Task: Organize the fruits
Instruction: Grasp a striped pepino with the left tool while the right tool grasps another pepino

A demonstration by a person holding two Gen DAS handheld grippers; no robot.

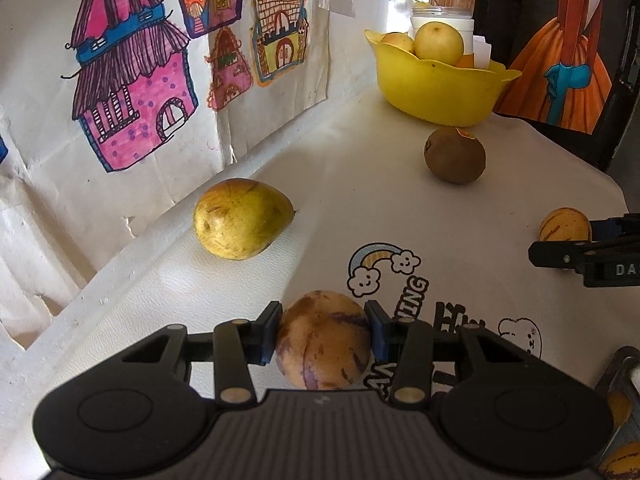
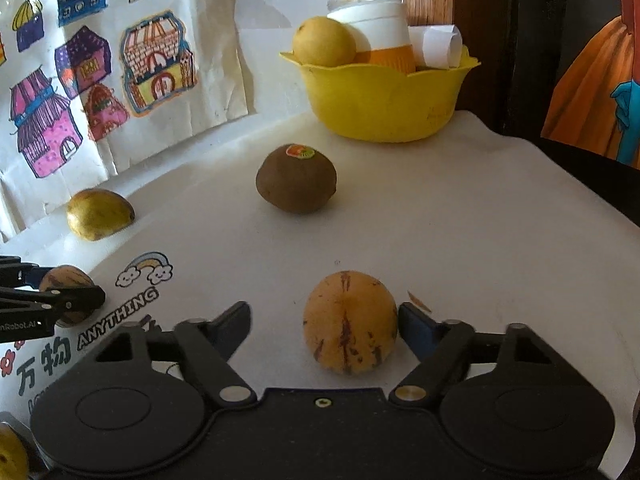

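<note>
My left gripper [image 1: 325,334] pinches a purple-streaked fruit [image 1: 323,340] near the table's front edge. My right gripper [image 2: 324,330] is spread around a striped yellow fruit [image 2: 350,322]; only 1 pad touches, so squeezing off-centre could roll it away.

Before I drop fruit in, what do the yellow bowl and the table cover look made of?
The yellow bowl looks like moulded plastic: uniform colour, thin scalloped rim, dull sheen, faint scuffs. The table cover looks like soft white vinyl or faux leather, not certain: fine grain, gentle wrinkles, soft glare, cartoon prints on the surface.
</note>
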